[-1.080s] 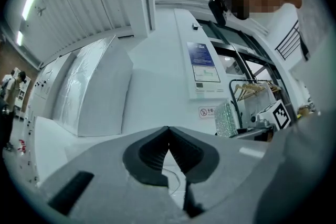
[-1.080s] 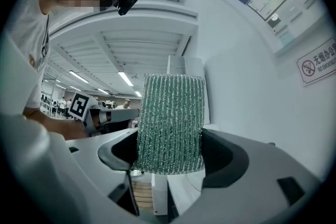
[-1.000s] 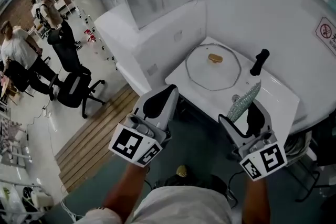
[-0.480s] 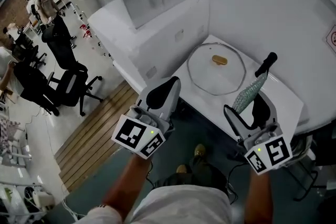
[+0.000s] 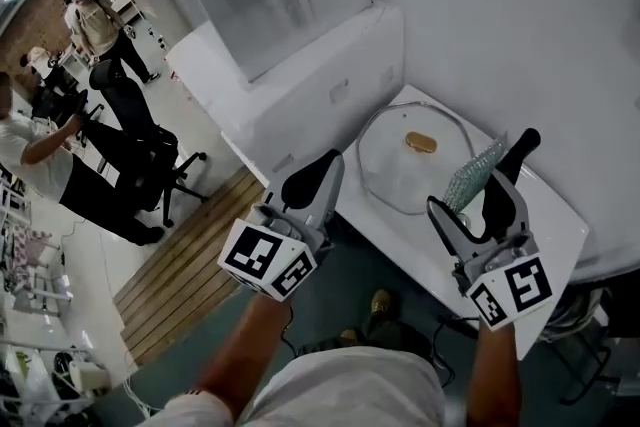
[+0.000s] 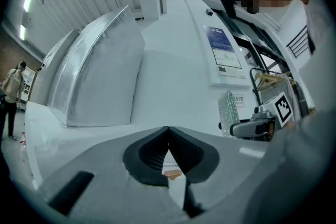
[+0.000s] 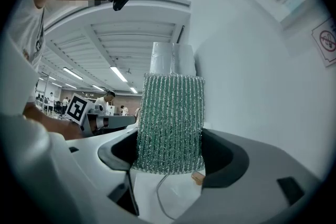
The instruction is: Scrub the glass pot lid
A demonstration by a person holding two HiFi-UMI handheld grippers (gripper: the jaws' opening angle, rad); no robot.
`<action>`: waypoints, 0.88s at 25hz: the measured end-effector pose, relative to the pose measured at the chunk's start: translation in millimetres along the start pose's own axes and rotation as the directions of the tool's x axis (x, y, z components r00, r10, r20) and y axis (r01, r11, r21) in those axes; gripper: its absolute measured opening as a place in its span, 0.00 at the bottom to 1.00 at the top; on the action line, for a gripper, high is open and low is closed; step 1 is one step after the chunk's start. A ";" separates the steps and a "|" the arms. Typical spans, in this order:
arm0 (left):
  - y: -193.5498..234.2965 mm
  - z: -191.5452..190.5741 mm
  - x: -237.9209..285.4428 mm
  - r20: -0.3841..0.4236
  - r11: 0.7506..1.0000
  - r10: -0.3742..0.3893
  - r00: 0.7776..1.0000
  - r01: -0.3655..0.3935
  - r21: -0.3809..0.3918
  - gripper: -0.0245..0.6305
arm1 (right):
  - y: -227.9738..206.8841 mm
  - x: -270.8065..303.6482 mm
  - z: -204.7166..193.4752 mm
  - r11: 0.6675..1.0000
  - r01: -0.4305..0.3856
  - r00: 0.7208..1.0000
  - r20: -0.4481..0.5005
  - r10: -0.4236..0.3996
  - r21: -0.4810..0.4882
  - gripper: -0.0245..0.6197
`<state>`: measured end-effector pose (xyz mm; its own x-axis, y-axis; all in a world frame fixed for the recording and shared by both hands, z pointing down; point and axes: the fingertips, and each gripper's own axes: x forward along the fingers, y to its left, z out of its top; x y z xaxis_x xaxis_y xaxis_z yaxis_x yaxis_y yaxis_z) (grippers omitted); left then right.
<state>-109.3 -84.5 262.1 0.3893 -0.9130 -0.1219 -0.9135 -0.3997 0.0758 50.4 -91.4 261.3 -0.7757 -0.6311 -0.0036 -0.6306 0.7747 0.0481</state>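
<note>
Glass pot lid (image 5: 398,173) flat, knob (image 5: 420,143) up

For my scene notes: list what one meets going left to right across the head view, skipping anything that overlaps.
chair → left gripper → lid knob → scrubber

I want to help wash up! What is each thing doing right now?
left gripper: shut, empty.
right gripper: shut on the scrubber.
scrubber: held up in the air, not touching the lid.
lid: lying flat on the table, knob up, nothing touching it.
</note>
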 end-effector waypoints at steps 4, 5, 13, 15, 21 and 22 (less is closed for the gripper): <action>10.4 -6.6 23.6 -0.019 1.000 0.023 1.000 -0.023 0.009 0.06 | -23.6 16.6 0.6 1.000 -0.015 1.000 0.011 0.015 0.017 0.58; 12.7 -9.0 29.5 -0.024 1.000 0.030 0.999 -0.030 0.008 0.06 | -29.4 20.2 0.2 1.000 -0.019 1.000 0.011 0.019 0.020 0.58; 27.5 -35.2 67.3 -0.087 0.998 0.056 0.995 -0.056 -0.003 0.06 | -64.2 47.7 -7.0 0.998 -0.046 0.999 -0.019 0.046 0.040 0.58; 34.5 -42.8 74.9 -0.112 0.998 0.064 0.992 -0.065 -0.007 0.06 | -69.5 56.7 -10.2 0.998 -0.051 0.998 -0.045 0.053 0.044 0.58; 54.9 -70.3 93.8 -0.217 0.997 0.069 0.974 -0.076 -0.024 0.06 | -76.4 88.3 -16.8 0.996 -0.086 0.985 -0.152 0.086 0.002 0.58; 58.2 -75.2 96.6 -0.238 0.997 0.068 0.969 -0.077 -0.027 0.06 | -77.1 94.0 -17.2 0.996 -0.094 0.981 -0.171 0.091 -0.006 0.58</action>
<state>-116.0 -202.2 329.1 0.3429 -0.9313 0.1228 -0.9373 -0.3303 0.1114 26.6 -211.1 274.5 -0.8138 -0.5551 0.1719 -0.5548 0.8302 0.0542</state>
